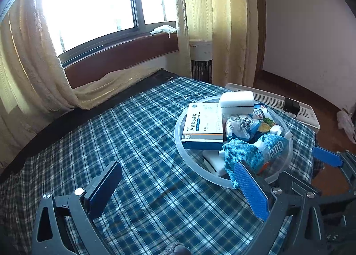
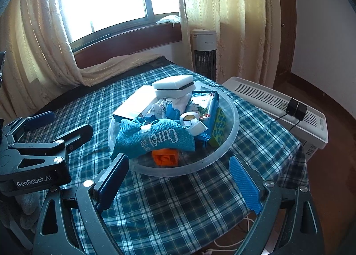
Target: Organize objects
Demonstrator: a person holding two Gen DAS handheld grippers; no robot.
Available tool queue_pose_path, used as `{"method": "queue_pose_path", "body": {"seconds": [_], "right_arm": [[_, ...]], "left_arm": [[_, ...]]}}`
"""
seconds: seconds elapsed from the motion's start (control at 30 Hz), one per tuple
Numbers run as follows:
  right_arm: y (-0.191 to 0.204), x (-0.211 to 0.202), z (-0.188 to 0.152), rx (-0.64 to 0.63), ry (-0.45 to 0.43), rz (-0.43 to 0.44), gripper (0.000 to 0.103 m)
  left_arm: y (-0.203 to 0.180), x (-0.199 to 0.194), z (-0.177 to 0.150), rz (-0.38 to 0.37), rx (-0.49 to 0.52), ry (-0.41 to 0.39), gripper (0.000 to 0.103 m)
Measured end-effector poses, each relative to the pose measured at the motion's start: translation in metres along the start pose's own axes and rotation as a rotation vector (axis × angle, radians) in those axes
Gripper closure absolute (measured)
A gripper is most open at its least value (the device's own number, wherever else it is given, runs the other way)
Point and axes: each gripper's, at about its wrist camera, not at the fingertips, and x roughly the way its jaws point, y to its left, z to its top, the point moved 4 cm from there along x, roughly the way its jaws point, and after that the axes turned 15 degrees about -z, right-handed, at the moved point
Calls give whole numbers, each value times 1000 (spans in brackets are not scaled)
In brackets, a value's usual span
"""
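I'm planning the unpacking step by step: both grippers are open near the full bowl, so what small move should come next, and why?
Probably ease the right gripper forward and down onto the teal Curel pouch. The pouch lies on top at the near edge of the clear bowl, covering the orange block, and the open jaws already face it. The left gripper holds nothing.

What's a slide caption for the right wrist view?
Open right gripper before a clear bowl piled with a teal pouch, sponge and packets.

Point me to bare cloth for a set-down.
Free: plaid tablecloth between the bowl and the curtain; also the near strip in front of the bowl. Crowded: the bowl itself, piled past its rim.
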Motion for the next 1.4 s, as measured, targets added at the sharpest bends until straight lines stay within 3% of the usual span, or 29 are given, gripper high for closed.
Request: {"method": "queue_pose_path", "body": {"seconds": [1.4], "right_arm": [[-7, 5, -4, -5, 7, -21, 10]], "left_arm": [[1, 6, -4, 14, -2, 30, 0]]}}
